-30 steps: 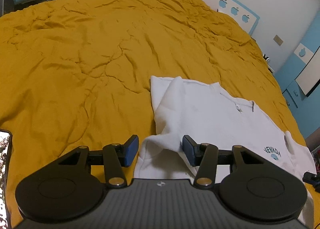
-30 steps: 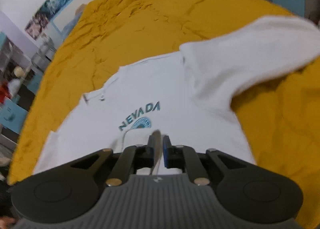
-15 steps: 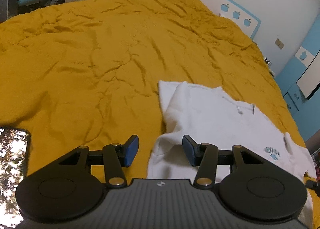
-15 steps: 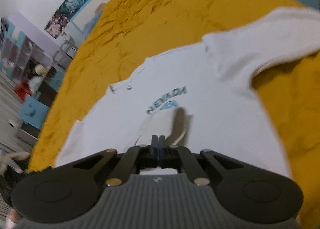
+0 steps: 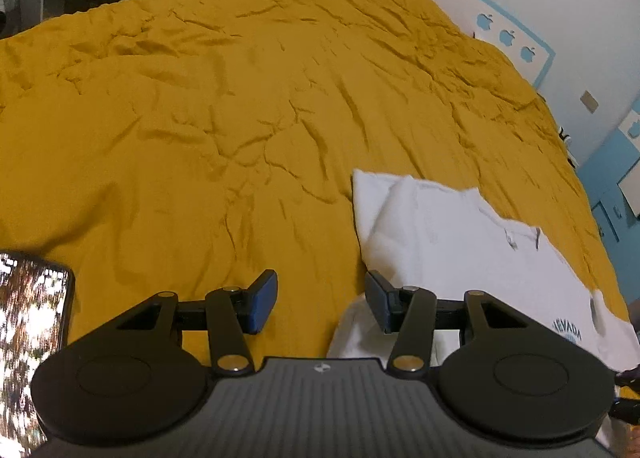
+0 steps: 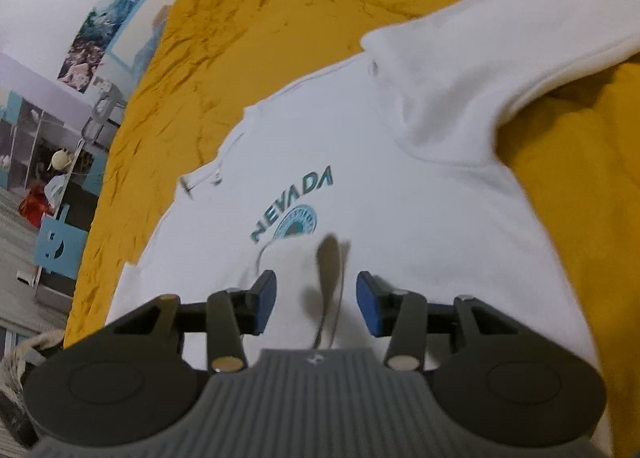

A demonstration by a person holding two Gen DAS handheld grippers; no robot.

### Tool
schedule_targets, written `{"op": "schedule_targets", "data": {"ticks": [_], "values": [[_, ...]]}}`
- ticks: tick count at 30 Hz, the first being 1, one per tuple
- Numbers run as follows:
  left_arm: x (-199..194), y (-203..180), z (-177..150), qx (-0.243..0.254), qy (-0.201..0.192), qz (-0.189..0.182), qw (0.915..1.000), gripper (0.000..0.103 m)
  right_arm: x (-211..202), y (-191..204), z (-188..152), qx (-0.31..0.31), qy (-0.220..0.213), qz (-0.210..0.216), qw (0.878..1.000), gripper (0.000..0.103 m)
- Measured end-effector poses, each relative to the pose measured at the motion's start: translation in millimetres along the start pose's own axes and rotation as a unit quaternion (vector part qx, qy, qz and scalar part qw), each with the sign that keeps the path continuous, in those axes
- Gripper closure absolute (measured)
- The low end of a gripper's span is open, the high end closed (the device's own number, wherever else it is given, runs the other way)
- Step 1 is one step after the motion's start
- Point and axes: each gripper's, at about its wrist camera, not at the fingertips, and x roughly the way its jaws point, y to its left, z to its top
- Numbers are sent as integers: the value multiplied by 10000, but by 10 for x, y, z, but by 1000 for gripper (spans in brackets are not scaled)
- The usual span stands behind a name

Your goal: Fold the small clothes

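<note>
A white sweatshirt (image 6: 420, 194) with a teal "NEVADA" print (image 6: 292, 204) lies face up on a mustard-yellow bedspread (image 5: 240, 118). One sleeve (image 6: 500, 50) lies out to the upper right. A folded-in flap of white fabric (image 6: 304, 278) rests between my right gripper's open fingers. My right gripper (image 6: 316, 308) is open just above the shirt's lower part. In the left wrist view the sweatshirt (image 5: 460, 242) lies at right with its near sleeve folded over the body. My left gripper (image 5: 320, 304) is open and empty, over the bedspread at the shirt's left edge.
A phone with a lit screen (image 5: 32, 322) lies on the bed at the left gripper's lower left. A headboard with apple cut-outs (image 5: 508, 36) and white wall stand beyond the bed. Shelves and blue furniture (image 6: 52, 178) stand off the bed's left side.
My right gripper has opened and let go of the white fabric it was shut on. My left gripper has drifted left, off the shirt, staying open.
</note>
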Motion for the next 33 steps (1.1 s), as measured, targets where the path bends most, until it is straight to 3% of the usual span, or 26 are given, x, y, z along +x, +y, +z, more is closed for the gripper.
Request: {"op": "schedule_targets", "data": {"ticks": [2, 6, 11, 14, 17, 23, 27, 28, 29, 33], "values": [[40, 6, 60, -29, 8, 6, 10000, 45, 114, 11, 24, 75, 34, 61, 9999, 103], [135, 30, 208, -62, -17, -105, 9999, 45, -21, 434, 149, -783, -189, 63, 9967, 103], [390, 100, 433, -569, 133, -536, 9969, 45, -484, 1189, 483, -1821, -614, 703, 9788, 103], [537, 79, 513, -660, 197, -617, 9957, 45, -811, 1375, 656, -1965, -1107, 915, 9699, 103], [658, 34, 532, -640, 293, -699, 9951, 45, -927, 1262, 827, -1893, -1370, 707, 9697, 103], [1083, -35, 513, -829, 608, -868, 9909, 45, -298, 592, 992, -1190, -763, 122, 9899, 103], [1333, -105, 489, -912, 688, -918, 9892, 45, -80, 332, 984, -919, -757, 118, 9928, 103], [1360, -138, 477, -881, 703, -965, 9889, 64, -48, 294, 990, -907, -762, 87, 9929, 103], [1372, -162, 476, -797, 674, -958, 9899, 100, -5, 265, 996, -901, -757, 33, 9931, 103], [1174, -184, 544, -559, 228, -1181, 9912, 99, -19, 253, 1033, -936, -783, 91, 9925, 103]]}}
